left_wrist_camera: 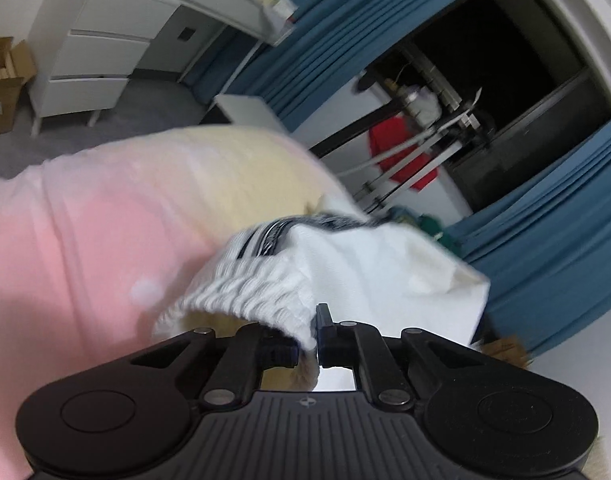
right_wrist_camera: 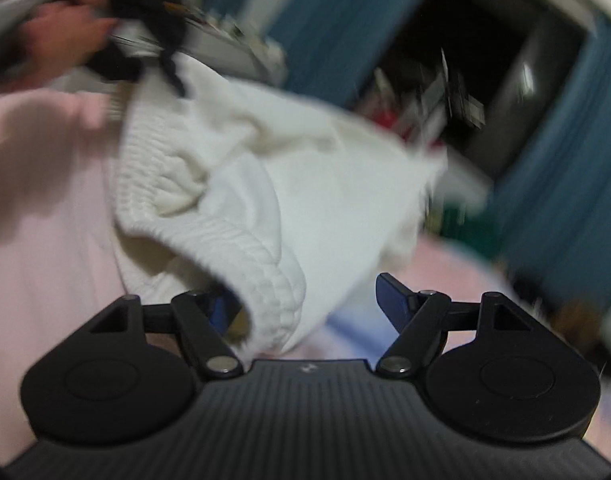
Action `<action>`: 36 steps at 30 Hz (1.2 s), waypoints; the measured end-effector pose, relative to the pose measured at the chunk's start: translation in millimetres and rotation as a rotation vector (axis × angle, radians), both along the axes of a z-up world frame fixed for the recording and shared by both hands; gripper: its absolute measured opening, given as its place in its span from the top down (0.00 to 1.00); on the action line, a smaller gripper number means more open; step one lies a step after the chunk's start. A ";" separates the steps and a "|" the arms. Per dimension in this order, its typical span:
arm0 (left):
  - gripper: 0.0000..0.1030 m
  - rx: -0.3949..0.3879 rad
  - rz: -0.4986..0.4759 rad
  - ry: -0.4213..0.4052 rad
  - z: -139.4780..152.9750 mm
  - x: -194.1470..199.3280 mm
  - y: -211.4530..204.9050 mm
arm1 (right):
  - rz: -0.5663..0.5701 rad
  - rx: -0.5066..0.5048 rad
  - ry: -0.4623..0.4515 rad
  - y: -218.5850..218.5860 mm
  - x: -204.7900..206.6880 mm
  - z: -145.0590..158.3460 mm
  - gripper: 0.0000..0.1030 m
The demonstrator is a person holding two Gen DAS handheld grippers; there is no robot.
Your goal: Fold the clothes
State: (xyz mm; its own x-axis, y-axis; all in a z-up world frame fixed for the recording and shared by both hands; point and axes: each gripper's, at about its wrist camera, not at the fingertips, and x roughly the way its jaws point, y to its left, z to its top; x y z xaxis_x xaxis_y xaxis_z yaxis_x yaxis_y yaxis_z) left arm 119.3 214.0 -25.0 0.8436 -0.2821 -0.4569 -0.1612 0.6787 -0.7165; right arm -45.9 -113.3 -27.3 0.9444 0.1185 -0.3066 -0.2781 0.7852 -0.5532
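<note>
A: Where did the white garment (left_wrist_camera: pixel 345 256) lie against the left gripper (left_wrist_camera: pixel 317 332)?

B: In the left wrist view it spread from ten o'clock to two o'clock above the tongs, ribbed waistband nearest. The jaws were nipped together on the band's edge, cloth pinched between them at the centre. A dark striped trim showed at the band's far side, towards twelve.

A: And what lay under it?

B: A pink and pale yellow bedcover (left_wrist_camera: pixel 85 240), bare from seven to eleven o'clock. Beyond that, a white chest of drawers (left_wrist_camera: pixel 101 48) at eleven, blue curtains (left_wrist_camera: pixel 545 260) from one to four.

A: The right gripper (right_wrist_camera: pixel 305 308)?

B: Its jaws stood wide. The waistband (right_wrist_camera: pixel 241 240) curled down between them, closer to the finger at eight o'clock; whether the cloth touched that finger could not be told. The finger (right_wrist_camera: pixel 393 296) at three o'clock was clear of the fabric.

A: Anything else in that view?

B: At ten o'clock a hand (right_wrist_camera: pixel 61 36) held the other tool, which gripped the garment's far edge. The picture was blurred. Pink cover lay bare at eight o'clock, and a strip at four.
</note>
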 end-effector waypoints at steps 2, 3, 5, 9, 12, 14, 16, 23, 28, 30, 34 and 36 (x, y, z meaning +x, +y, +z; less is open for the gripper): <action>0.92 -0.038 -0.010 -0.037 5.3 1.3 7.9 | 0.031 -0.041 -0.054 8.5 -8.2 -3.1 0.28; 0.92 -0.054 -0.011 -0.055 7.4 1.4 12.1 | 0.041 -0.075 -0.098 13.6 -12.0 -6.2 0.28; 0.92 -0.079 -0.004 -0.063 8.1 3.0 20.3 | 0.073 -0.125 -0.173 21.3 -19.5 -10.6 0.28; 0.92 -0.112 0.002 -0.056 6.9 10.5 37.5 | 0.139 -0.153 -0.245 27.3 -31.2 -12.4 0.28; 0.92 -0.094 0.004 -0.030 2.1 19.1 49.5 | 0.136 -0.076 -0.202 23.4 -28.9 -5.5 0.27; 0.92 -0.098 0.014 -0.003 -4.9 25.3 56.7 | 0.091 0.043 -0.117 10.1 -20.0 8.6 0.27; 0.92 -0.096 0.025 0.025 -11.7 31.2 63.9 | 0.062 0.243 0.030 -12.8 -9.6 23.6 0.27; 0.92 -0.048 0.035 0.032 -18.8 34.1 69.4 | -0.106 1.039 0.557 -108.3 48.2 15.0 0.26; 0.93 0.019 0.029 -0.022 -3.8 28.1 59.3 | -0.290 1.185 0.609 -119.8 60.0 -10.6 0.25; 0.93 0.026 0.029 -0.042 0.5 23.6 57.6 | -0.314 1.236 0.541 -128.3 56.4 -4.8 0.24; 0.93 0.033 0.052 -0.055 8.9 20.2 61.0 | -0.286 1.232 0.674 -117.4 69.2 -17.6 0.24; 0.93 0.034 0.044 -0.037 13.7 26.0 63.3 | -0.260 1.269 0.674 -113.8 64.3 -22.9 0.37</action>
State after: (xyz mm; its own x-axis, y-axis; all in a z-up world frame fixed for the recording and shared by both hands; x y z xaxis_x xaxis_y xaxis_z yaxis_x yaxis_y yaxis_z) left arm 145.3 277.4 -11.3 0.8713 -0.2289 -0.4342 -0.1656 0.6956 -0.6991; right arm 18.4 -227.1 -50.2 0.7036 0.4922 -0.5124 0.0242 0.7041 0.7096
